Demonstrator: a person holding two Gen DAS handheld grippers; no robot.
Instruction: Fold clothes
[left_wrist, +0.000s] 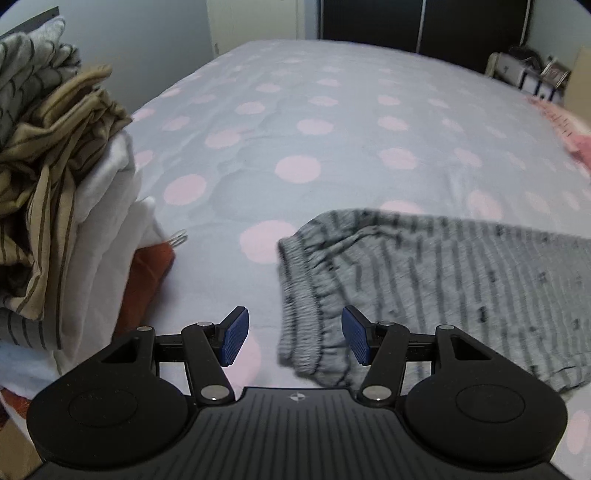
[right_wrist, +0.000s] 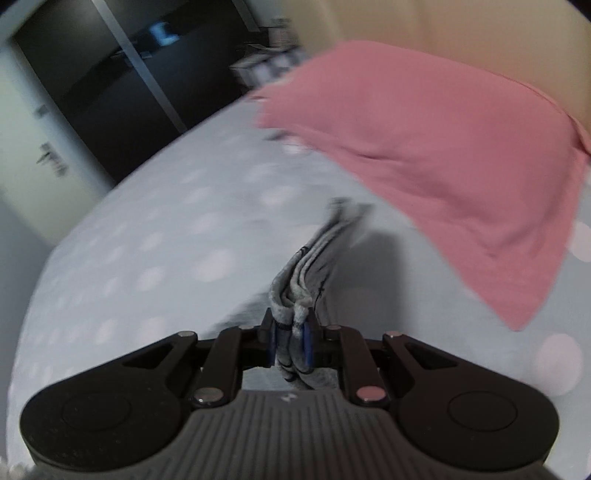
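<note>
On bed (left_wrist: 332, 110), grey striped garment (left_wrist: 443, 277) bunched, elastic waistband puckered.

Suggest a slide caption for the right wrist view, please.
Right gripper clamped on bunched grey striped garment above dotted bedspread, pink cloth beyond.

Left gripper (left_wrist: 293, 336) and right gripper (right_wrist: 291, 345), matte black ribbed bodies, silver rivets, blue ridged pads (left_wrist: 234, 338)

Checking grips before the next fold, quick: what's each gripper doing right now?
Left gripper: open, holding nothing.
Right gripper: closed on the grey striped garment.
</note>
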